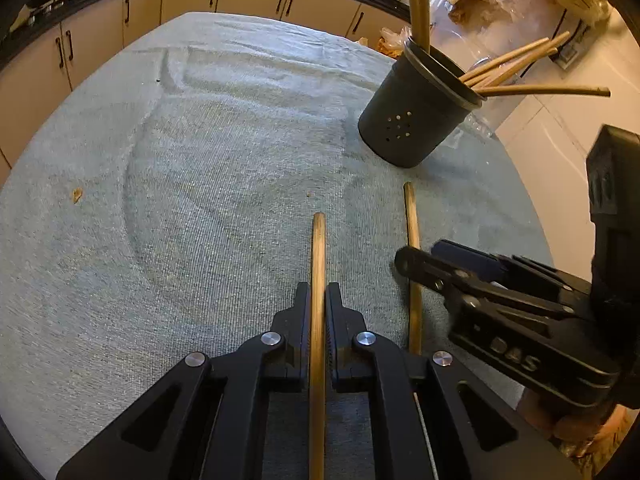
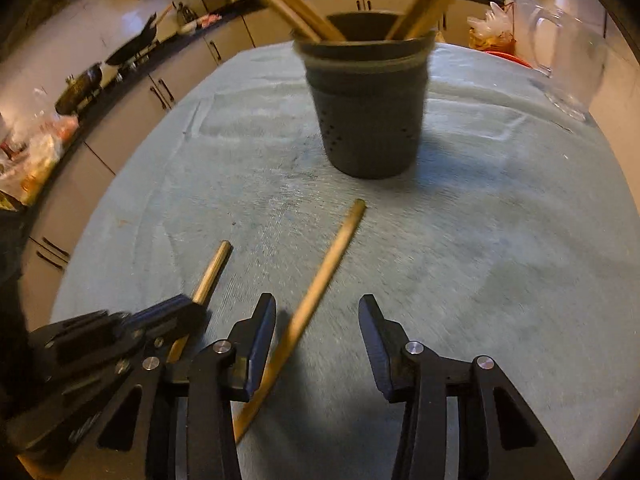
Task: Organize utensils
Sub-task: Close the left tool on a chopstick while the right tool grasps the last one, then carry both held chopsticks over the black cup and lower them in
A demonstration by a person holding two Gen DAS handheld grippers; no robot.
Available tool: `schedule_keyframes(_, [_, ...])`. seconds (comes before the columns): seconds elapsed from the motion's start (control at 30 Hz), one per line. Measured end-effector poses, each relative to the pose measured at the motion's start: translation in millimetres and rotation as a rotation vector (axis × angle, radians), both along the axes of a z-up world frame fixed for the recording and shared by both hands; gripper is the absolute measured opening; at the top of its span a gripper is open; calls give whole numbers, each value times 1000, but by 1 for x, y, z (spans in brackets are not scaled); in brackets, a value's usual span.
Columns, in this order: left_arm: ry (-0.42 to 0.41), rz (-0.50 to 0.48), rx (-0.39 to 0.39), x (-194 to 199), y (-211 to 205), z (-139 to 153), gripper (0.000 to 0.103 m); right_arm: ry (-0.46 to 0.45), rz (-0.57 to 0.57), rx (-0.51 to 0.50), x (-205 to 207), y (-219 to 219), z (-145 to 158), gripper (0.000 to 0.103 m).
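My left gripper (image 1: 318,294) is shut on a wooden utensil handle (image 1: 319,248) that points forward over the blue-grey cloth. A second wooden handle (image 1: 412,220) lies on the cloth just to its right. My right gripper (image 2: 317,308) is open above that second handle (image 2: 328,264), which runs between its fingers nearer the left one. The right gripper also shows in the left wrist view (image 1: 416,258), and the left gripper in the right wrist view (image 2: 176,312), holding its handle (image 2: 214,266). A dark perforated holder (image 1: 416,116) (image 2: 368,112) stands ahead with several wooden utensils in it.
The table (image 1: 200,160) is covered by a blue-grey cloth. A clear glass jug (image 2: 568,60) stands at the far right of the table. Kitchen cabinets (image 1: 92,32) and a counter with pans (image 2: 132,48) lie beyond the table.
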State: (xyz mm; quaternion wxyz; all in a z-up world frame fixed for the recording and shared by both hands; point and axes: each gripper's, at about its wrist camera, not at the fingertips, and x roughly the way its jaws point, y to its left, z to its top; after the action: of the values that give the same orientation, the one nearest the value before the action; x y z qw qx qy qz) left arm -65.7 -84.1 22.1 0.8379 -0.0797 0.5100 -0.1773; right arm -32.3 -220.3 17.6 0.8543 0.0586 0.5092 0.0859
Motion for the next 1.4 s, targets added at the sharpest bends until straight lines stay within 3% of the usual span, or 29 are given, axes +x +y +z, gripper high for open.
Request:
schedule_keyframes(0.07, [-3,7,-7,0,1,-1,7,4,-2,-55,4,3,-1,16])
schedule_keyframes(0.17, [-9,17,-15,-6,3,-1,7,26,-6,-42,0,-6,0,14])
schedule_keyframes(0.6, [79,-3,25,-31,6,11,8,66,-8,-99,-84,-64,0,15])
schedule_keyframes(0.77, [121,-25,95,-15,-3,9,14,93,-47,-73,-73,-75,2,25])
schedule_keyframes(1.0, [147,-44,135,13,-17,10,15,150,-81,-100,-35,-69,3,26])
schedule_keyframes(1.23, [119,-43,132,16,-19,9,18,184,-97,-176,-14,-56,2,26])
schedule_keyframes(1.3, [95,-43,131,13,-20,9,18,169,-91,-171,-13,-55,2,23])
schedule_keyframes(1.33, [76,-44,132,11,-20,9,17,156,-85,-162,-15,-54,3,13])
schedule_keyframes(1.37, [54,-42,135,8,-20,9,7,147,-84,-168,-16,-54,3,9])
schedule_keyframes(1.4, [38,-42,136,5,-19,8,7,133,-83,-167,-19,-53,3,8])
